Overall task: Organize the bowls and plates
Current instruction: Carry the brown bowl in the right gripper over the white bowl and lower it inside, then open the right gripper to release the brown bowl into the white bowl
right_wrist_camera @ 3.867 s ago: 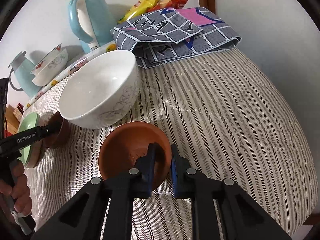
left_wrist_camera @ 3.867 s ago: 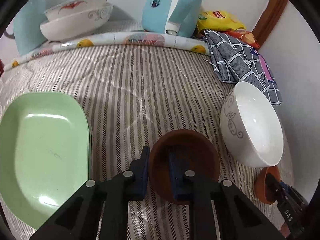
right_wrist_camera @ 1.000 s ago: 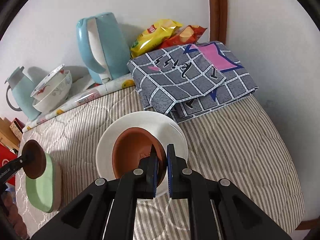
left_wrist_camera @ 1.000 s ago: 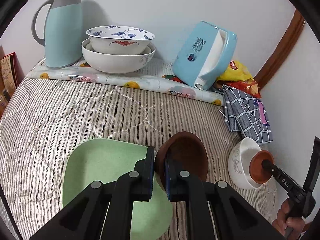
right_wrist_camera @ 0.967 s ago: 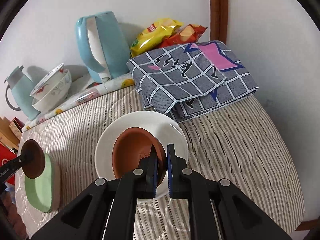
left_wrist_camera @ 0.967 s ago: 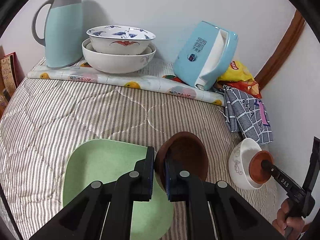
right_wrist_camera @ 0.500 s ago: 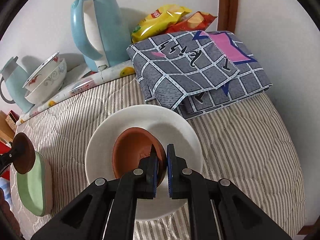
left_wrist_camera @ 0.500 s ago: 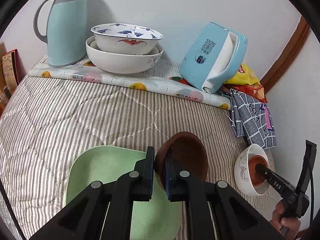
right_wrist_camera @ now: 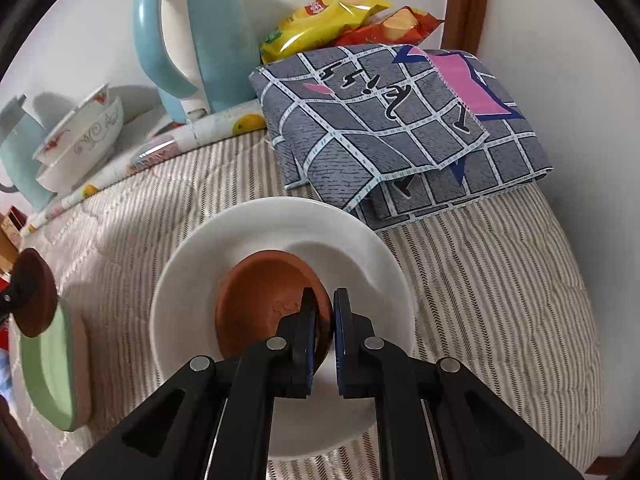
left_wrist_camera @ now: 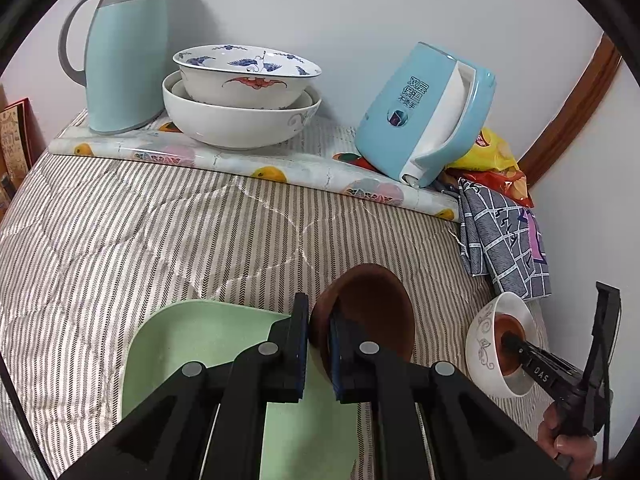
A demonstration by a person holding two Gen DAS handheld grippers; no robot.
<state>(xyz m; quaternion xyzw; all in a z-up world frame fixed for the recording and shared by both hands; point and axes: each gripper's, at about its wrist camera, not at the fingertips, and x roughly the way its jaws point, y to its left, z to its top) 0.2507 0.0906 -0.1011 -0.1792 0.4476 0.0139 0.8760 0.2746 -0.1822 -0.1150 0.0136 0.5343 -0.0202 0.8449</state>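
Observation:
My left gripper (left_wrist_camera: 319,346) is shut on the rim of a dark brown bowl (left_wrist_camera: 370,312), held above the right edge of a green plate (left_wrist_camera: 200,344). My right gripper (right_wrist_camera: 324,330) is shut on the rim of a terracotta bowl (right_wrist_camera: 264,300), held low inside a white patterned bowl (right_wrist_camera: 192,300). In the left wrist view that white bowl (left_wrist_camera: 486,344) sits at the right with the terracotta bowl (left_wrist_camera: 507,332) and the right gripper in it. In the right wrist view the dark brown bowl (right_wrist_camera: 34,298) hangs over the green plate (right_wrist_camera: 46,376) at the left.
Two stacked white bowls (left_wrist_camera: 240,100), a light blue jug (left_wrist_camera: 124,48) and a tilted blue kettle (left_wrist_camera: 424,112) stand along the back wall on a rolled printed mat (left_wrist_camera: 256,164). A grey checked cloth (right_wrist_camera: 392,128) and snack bags (right_wrist_camera: 332,16) lie at the back right. Striped quilt (left_wrist_camera: 120,240) covers the surface.
My right gripper has lowered the terracotta bowl from above the white bowl down into it. My left gripper still holds the dark brown bowl over the green plate, nearly unmoved.

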